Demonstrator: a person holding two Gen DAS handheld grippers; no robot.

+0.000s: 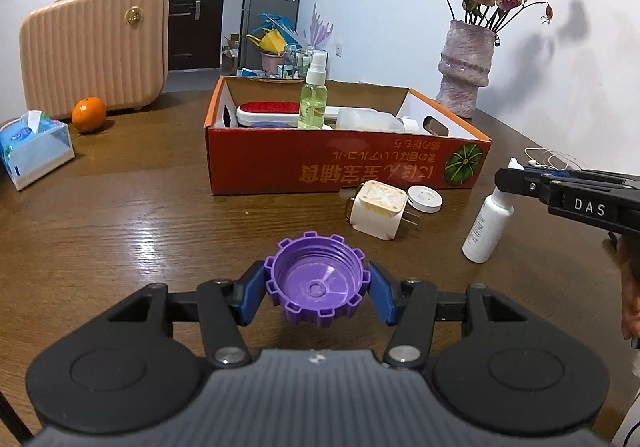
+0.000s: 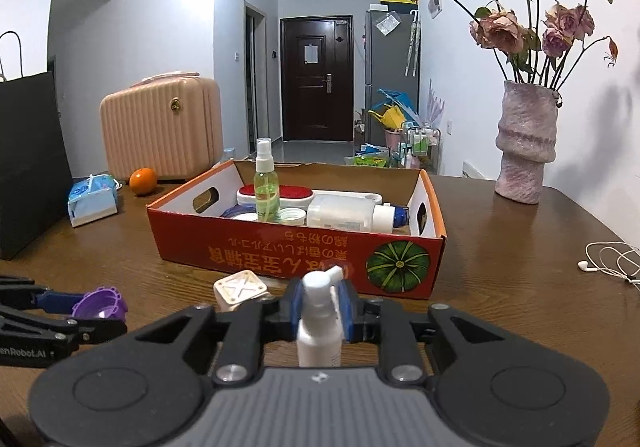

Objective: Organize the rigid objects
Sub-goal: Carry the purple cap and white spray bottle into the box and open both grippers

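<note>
1. The left gripper (image 1: 318,289) is clenched on a purple cap (image 1: 318,287), blue pads pressing its notched rim at 9 and 3 o'clock; it hangs above the wooden table (image 1: 140,231).
2. The right gripper (image 2: 320,305) grasps a white bottle (image 2: 319,321) at its neck; smooth plastic, nozzle pointing toward 1 o'clock.
3. The red cardboard box (image 2: 296,251) sits at 12 o'clock; a ribbed white plug (image 1: 378,213) lies before it.

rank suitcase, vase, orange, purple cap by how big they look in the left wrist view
1. suitcase
2. purple cap, enlarged by nearness to the camera
3. vase, close to the cap, so unsure
4. orange
</note>
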